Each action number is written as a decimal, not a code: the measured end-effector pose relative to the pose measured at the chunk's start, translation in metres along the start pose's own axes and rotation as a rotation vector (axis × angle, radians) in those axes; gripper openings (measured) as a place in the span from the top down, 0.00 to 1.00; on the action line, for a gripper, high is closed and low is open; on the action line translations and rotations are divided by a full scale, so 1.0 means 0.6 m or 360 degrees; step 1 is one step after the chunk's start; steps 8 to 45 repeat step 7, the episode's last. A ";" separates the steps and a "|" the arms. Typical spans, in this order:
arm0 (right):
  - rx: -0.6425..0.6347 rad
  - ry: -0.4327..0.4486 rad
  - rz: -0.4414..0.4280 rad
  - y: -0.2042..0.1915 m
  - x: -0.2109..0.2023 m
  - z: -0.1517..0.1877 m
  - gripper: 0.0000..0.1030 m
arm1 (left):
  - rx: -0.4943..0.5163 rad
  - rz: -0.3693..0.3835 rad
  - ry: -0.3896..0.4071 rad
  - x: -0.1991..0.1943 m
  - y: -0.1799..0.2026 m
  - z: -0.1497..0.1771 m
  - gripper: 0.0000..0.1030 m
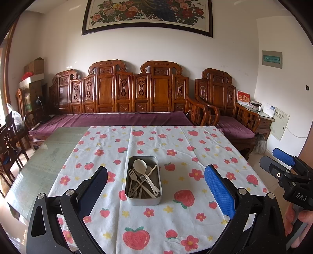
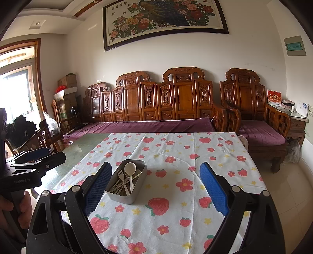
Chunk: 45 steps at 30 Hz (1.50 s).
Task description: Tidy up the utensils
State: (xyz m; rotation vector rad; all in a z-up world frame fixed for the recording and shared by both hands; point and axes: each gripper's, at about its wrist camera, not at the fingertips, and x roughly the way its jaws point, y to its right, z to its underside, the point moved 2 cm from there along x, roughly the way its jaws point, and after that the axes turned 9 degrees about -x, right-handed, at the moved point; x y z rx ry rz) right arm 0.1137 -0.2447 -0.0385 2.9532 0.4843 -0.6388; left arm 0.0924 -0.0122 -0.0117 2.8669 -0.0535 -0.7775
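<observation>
Both grippers, left point(image 1: 156, 192) and right point(image 2: 155, 188), hang with jaws spread wide, gripping nothing; the metal tin point(image 1: 144, 180) of utensils point(image 1: 141, 178) sits at 12 o'clock on the strawberry cloth point(image 1: 176, 220), a carved sofa point(image 1: 125, 91) beyond

utensil handles point(image 1: 143, 185) tangled, count unclear, painting point(image 1: 148, 15) cropped at top

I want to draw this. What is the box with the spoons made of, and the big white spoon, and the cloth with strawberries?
The box looks like metal, dull grey with a soft sheen and thin rounded walls. The big white spoon looks like plastic, cream and matt, though ceramic cannot be ruled out. The cloth looks like woven fabric, white with printed strawberries; its fold lines and wrinkles show that.
</observation>
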 end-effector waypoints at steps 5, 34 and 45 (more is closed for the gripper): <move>0.0002 -0.0001 0.0000 0.000 0.000 0.000 0.10 | -0.0003 0.0001 0.0000 0.000 0.000 0.000 0.07; 0.0001 0.0001 0.0000 0.001 -0.001 0.000 0.10 | -0.0004 0.0005 0.0000 0.000 0.001 0.003 0.07; 0.0001 0.0001 0.0000 0.001 -0.001 0.000 0.10 | -0.0004 0.0005 0.0000 0.000 0.001 0.003 0.07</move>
